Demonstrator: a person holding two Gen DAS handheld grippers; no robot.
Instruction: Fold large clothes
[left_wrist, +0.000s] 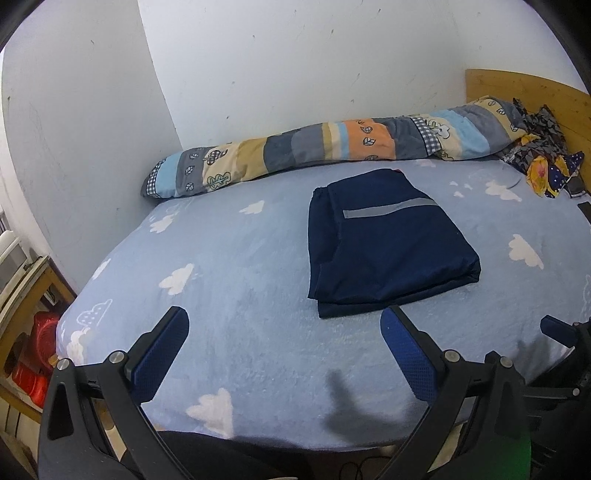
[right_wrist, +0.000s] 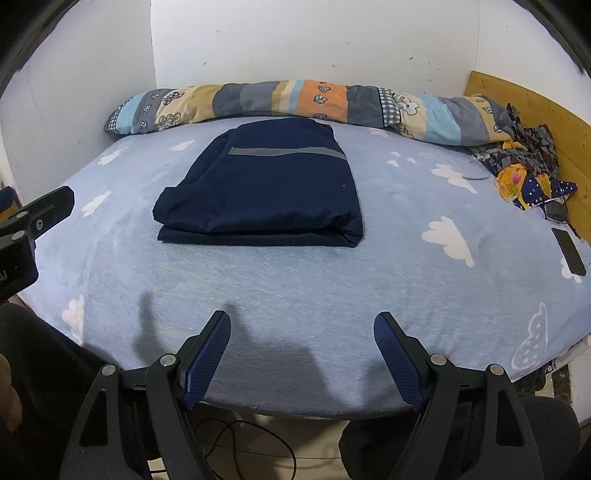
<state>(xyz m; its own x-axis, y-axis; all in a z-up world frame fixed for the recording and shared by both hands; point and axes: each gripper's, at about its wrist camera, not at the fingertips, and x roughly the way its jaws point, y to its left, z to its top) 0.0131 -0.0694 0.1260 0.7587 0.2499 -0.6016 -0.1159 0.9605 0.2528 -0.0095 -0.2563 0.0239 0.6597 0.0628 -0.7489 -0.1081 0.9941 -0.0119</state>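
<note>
Both grippers, left (left_wrist: 284, 325) and right (right_wrist: 302, 328), hang released near the bed's (right_wrist: 332, 288) front edge; the folded navy garment (right_wrist: 266, 184) lies mid-bed, seemingly finished, so only gentle smoothing remains.

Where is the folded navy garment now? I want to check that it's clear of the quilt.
The folded navy garment lies mid-bed on the cloud-print sheet, just in front of the rolled patchwork quilt; whether they touch is unclear.
</note>
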